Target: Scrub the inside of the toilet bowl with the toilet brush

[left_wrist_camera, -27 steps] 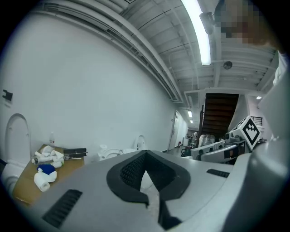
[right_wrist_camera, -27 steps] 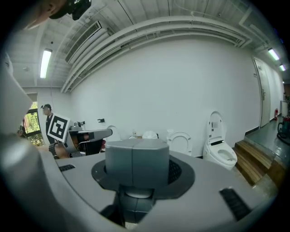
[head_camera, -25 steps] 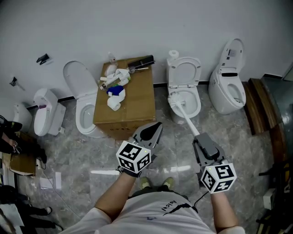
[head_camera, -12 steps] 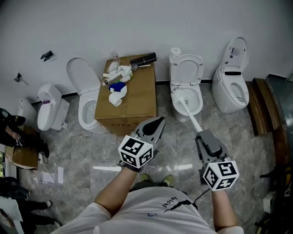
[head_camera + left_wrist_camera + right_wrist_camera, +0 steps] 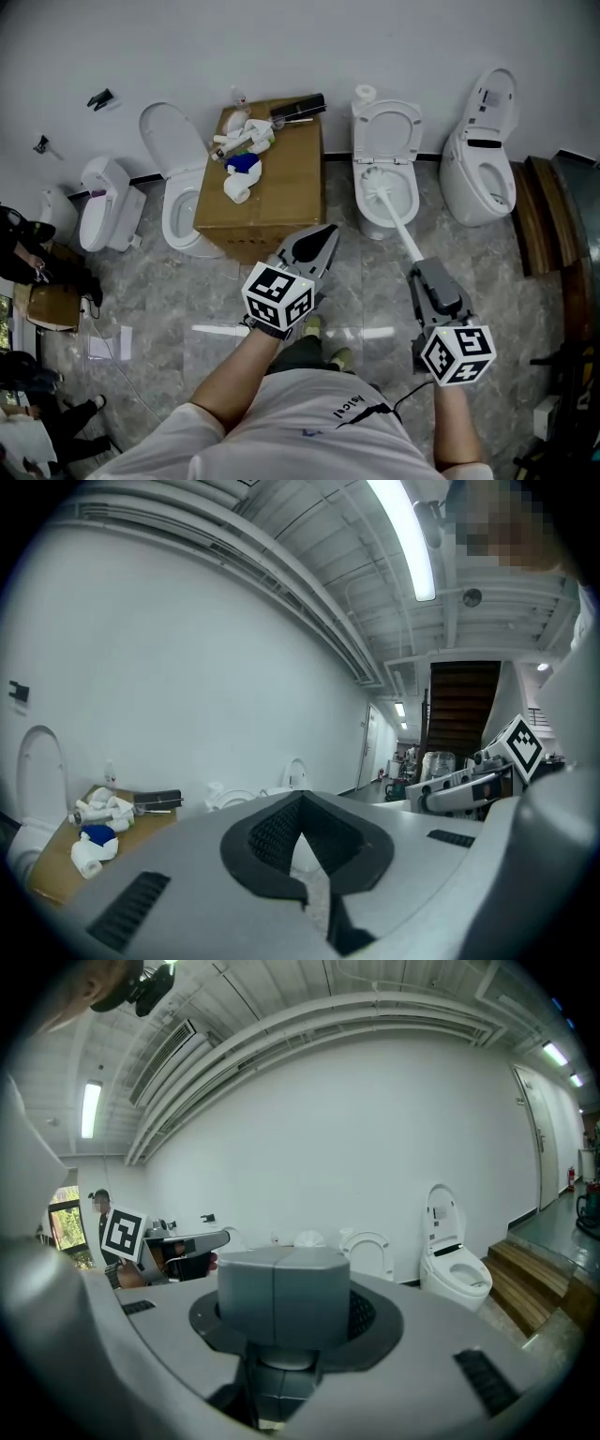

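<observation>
Right gripper [image 5: 420, 272] jaws clamped on toilet brush [image 5: 395, 221] handle, brush head inside toilet bowl [image 5: 361, 201]; left gripper [image 5: 322, 236] jaws pressed together, empty

Right gripper [image 5: 289, 1327] around grey toilet brush handle [image 5: 281, 1288] (1 white toilet [image 5: 456, 1275] beyond, right)

The head view looks steeply down from above; both gripper views look low and level toward the wall [image 5: 281, 47], sharing the row of toilets [image 5: 386, 178].
</observation>
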The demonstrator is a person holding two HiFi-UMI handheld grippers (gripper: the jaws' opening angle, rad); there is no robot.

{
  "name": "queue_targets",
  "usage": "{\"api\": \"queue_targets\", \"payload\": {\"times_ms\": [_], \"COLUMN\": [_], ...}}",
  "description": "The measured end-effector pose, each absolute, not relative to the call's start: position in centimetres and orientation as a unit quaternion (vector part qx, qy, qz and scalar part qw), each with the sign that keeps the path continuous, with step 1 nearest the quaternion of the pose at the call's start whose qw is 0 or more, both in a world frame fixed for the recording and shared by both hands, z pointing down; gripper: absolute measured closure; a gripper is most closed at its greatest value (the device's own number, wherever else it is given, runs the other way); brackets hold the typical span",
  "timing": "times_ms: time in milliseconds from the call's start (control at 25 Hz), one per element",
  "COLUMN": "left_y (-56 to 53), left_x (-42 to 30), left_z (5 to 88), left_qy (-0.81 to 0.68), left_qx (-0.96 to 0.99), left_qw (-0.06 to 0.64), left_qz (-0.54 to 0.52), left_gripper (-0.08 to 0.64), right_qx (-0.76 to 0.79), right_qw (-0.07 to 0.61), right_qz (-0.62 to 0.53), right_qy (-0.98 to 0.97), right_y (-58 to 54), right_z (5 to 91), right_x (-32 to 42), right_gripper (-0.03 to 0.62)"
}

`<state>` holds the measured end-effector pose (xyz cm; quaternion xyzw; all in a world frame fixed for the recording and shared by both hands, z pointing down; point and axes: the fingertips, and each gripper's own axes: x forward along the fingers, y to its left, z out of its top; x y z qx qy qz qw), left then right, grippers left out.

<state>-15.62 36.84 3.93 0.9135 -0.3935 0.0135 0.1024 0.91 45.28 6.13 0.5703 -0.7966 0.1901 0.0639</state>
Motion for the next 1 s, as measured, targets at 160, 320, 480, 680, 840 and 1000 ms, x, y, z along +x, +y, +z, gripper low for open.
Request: {"api": "queue_targets", "payload": {"times_ms": [160,320,480,680,840,1000], "left_y": [35.3,33.3,29.7,23.4,17.8,12.7], "left_x": [-14.8,-13.9,-13.0,-12.3,-12.4,-13.1], "left_z": [4.2,4.7,5.5,6.7,7.8,9.0], "left_qy": [-0.388,-0.377,-0.366,-0.353,-0.344,-0.339], "left_qx": [0.916,0.92,0.925,0.93,0.933,0.934], "left_qw": [0.102,0.103,0.105,0.102,0.105,0.111], "left_qz": [0.013,0.011,0.012,0.019,0.023,0.024], "left_gripper": [0.554,0.554,0.554,0.555,0.555,0.554], "right_qx": [0.582,0.594,0.605,0.614,0.619,0.625], "right_qw": [0.061,0.065,0.071,0.084,0.094,0.102], "right_qz": [0.191,0.194,0.199,0.209,0.217,0.226], "right_qy": [-0.788,-0.778,-0.767,-0.756,-0.749,-0.74], "right_y": [44.5,43.2,40.3,34.6,29.6,25.2], "right_z": [6.4,6.7,7.3,8.1,8.8,9.4], "right_x": [2.0,2.8,3.5,3.4,2.7,2.0], "right_gripper": [0.426,0.426,0.426,0.426,0.426,0.426]}}
